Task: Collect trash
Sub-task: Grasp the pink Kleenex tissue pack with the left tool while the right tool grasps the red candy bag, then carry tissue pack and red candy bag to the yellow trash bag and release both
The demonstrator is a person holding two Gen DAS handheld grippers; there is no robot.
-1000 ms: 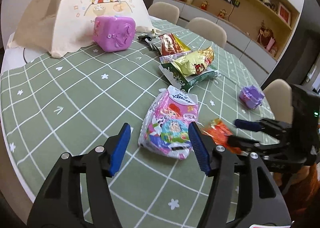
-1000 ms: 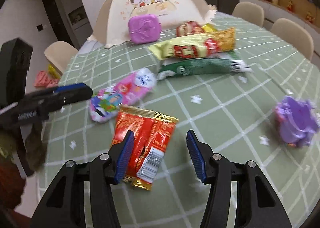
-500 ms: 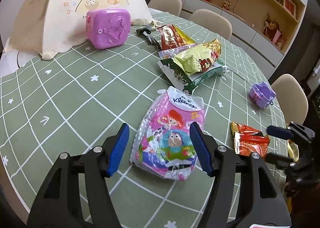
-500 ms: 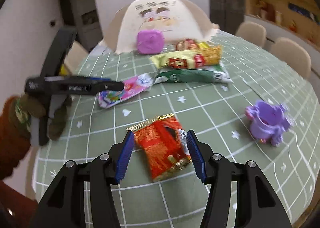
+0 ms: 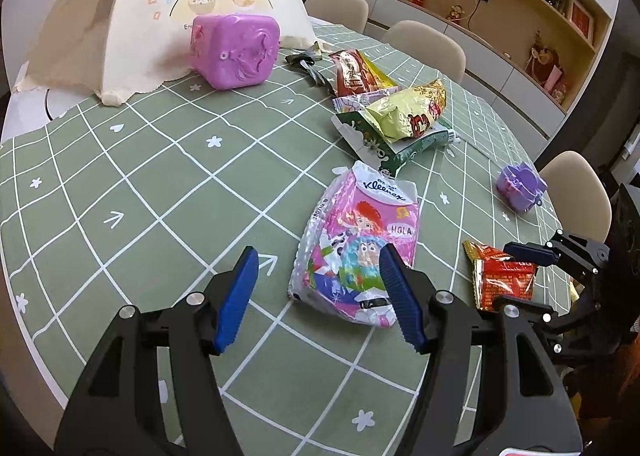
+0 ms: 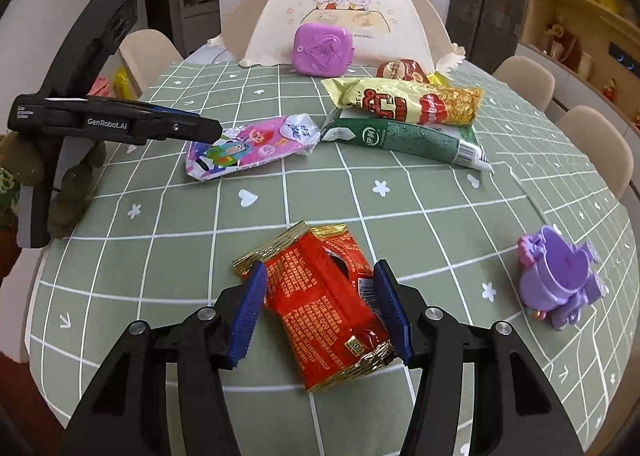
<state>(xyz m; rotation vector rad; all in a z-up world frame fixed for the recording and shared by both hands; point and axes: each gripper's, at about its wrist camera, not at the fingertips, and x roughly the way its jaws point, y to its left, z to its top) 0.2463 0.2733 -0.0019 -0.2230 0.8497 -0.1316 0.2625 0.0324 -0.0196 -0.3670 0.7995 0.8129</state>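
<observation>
Collection barely begun: right tool (image 6: 320,314), jaws apart, straddles the crinkled red foil snack wrapper (image 6: 326,306) near the surface's (image 6: 160,248) front edge; left tool (image 5: 318,294), also apart, approaches the pink cartoon-printed tissue pack (image 5: 356,252); other wrappers remain mid-surface.

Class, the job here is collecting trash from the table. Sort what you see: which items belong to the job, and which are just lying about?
Belongs to the job:
red wrapper, between the open right gripper fingers
pink tissue packet, ahead of the open left gripper
yellow snack bag
green packet

Just lying about:
pink box
purple toy
food cover
</observation>
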